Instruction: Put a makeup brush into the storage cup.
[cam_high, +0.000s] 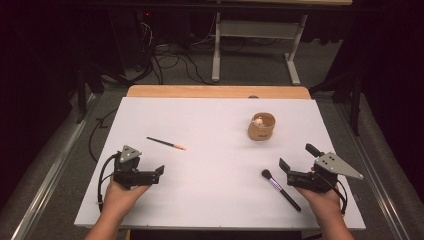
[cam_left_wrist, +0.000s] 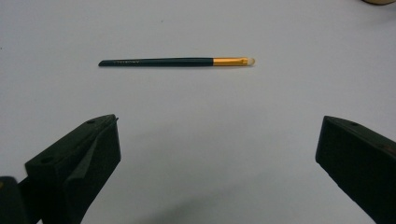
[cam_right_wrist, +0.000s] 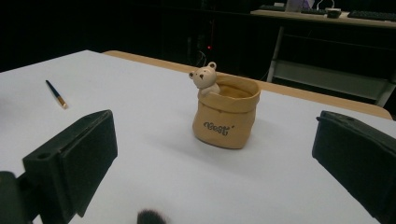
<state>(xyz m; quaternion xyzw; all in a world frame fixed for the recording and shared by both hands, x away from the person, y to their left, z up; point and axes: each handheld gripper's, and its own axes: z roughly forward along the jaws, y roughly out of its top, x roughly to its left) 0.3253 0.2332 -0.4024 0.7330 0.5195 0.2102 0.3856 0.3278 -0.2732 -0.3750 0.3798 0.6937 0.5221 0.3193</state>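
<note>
So both grippers are parked low near the 6 o'clock edge of the white table (cam_high: 210, 120), each one basically lined up on its own brush. The left gripper (cam_high: 159, 173) has its jaws spread wide with nothing between them, and the thin dark-handled brush with the gold ferrule and pale tip (cam_left_wrist: 176, 61) lies flat at its 12 o'clock, well apart, side-on so the jaws could straddle the handle. The right gripper (cam_high: 296, 156) is wide open and empty too, with the black-handled fluffy powder brush with a purple band (cam_high: 280, 188) lying just beside it at about 8 o'clock. The tan ceramic sack-shaped pot with a little bear on its rim (cam_right_wrist: 226, 112) stands upright, mouth open, looking like the drop-off spot.
</note>
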